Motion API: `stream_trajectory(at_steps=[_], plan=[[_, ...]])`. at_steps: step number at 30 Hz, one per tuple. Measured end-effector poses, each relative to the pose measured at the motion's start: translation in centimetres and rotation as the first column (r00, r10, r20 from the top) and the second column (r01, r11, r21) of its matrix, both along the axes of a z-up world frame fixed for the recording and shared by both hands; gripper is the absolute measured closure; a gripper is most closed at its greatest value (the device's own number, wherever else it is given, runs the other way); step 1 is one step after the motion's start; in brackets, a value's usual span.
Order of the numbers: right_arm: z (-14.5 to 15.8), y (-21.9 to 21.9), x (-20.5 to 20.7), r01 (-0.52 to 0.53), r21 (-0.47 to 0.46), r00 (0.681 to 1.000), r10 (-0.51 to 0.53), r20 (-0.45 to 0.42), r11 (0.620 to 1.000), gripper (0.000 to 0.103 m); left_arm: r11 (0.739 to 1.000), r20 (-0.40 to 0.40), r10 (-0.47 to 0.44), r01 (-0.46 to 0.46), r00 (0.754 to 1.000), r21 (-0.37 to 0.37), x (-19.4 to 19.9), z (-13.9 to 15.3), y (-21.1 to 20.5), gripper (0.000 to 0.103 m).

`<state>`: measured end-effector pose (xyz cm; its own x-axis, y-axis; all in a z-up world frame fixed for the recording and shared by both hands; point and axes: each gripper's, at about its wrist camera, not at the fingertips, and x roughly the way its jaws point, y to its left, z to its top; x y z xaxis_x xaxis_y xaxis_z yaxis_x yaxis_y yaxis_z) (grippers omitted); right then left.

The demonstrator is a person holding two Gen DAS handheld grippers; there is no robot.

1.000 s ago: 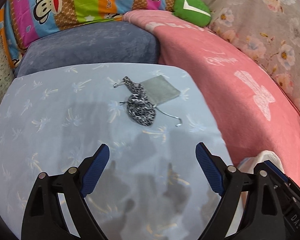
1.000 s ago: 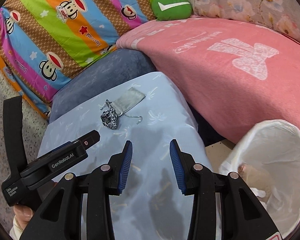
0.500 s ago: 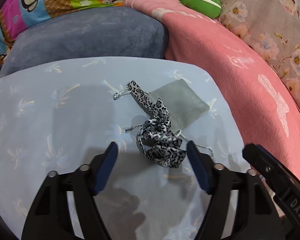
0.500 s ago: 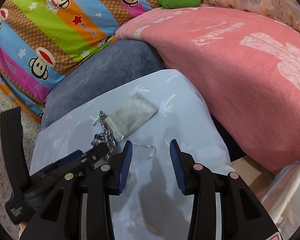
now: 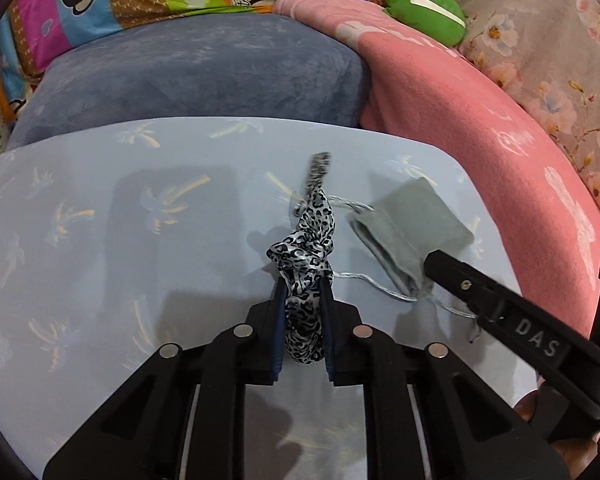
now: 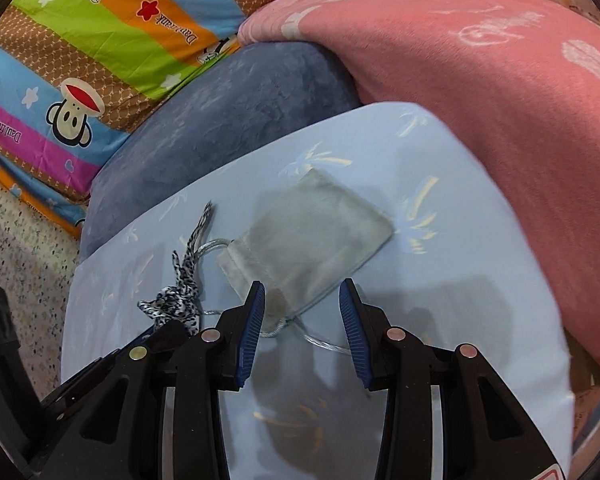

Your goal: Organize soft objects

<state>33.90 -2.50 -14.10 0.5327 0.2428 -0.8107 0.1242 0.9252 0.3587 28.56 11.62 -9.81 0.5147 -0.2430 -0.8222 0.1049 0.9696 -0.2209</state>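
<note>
My left tongs (image 5: pixel 302 300) are closing on the leopard scrunchie (image 5: pixel 306 252) beside the grey pouch (image 6: pixel 308 236), over whose mouth my right tongs (image 6: pixel 302 304) hang released.

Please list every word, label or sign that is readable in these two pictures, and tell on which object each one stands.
"DAS": white letters on the right gripper, seen in the left wrist view.
"Captain": on the striped monkey cushion, upside down.
Other script on that cushion: too distorted to read with certainty.
White writing on the pink blanket: too blurred.
White tick sign: on the green plush.

The leopard-print scrunchie (image 5: pixel 306 280) disappears between the left gripper (image 5: pixel 303 292) pads; its far tail blurs. The right gripper (image 6: pixel 302 312) covers the grey pouch's (image 6: pixel 312 236) near corner.
</note>
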Motion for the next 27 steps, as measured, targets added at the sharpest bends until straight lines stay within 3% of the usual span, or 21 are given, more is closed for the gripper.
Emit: stream_trajectory(at_steps=[3, 7, 10, 12, 15, 27], plan=[[0.1, 1.4, 0.4, -0.014, -0.062, 1.000, 0.016, 0.025, 0.998, 0.055, 1.000, -0.003, 0.006, -0.006, 1.000, 0.000, 0.2, -0.1, 0.3, 0.088], [0.0, 2.9, 0.4, -0.036, -0.165, 0.999, 0.042, 0.034, 0.986, 0.054, 1.000, -0.009, 0.014, -0.014, 1.000, -0.003, 0.2, -0.3, 0.5, 0.088], [-0.2, 3.8, 0.1, -0.059, -0.270, 0.997, 0.072, 0.039, 0.961, 0.062, 1.000, -0.007, 0.019, -0.019, 1.000, 0.006, 0.0, -0.2, 0.5, 0.088], [-0.2, 4.2, -0.3, -0.082, -0.300, 0.994, 0.098, 0.040, 0.950, 0.076, 1.000, -0.010, 0.020, -0.020, 1.000, 0.004, -0.2, -0.1, 0.5, 0.088], [-0.1, 4.2, -1.1, -0.102, -0.290, 0.993, 0.115, 0.026, 0.952, 0.090, 1.000, -0.014, 0.022, -0.022, 1.000, 0.004, -0.7, 0.1, 0.7, 0.088], [0.6, 3.0, -10.2, -0.082, -0.152, 0.997, 0.082, -0.009, 0.985, 0.091, 1.000, 0.004, 0.003, -0.003, 1.000, -0.009, -5.3, 2.1, 0.4, 0.088]])
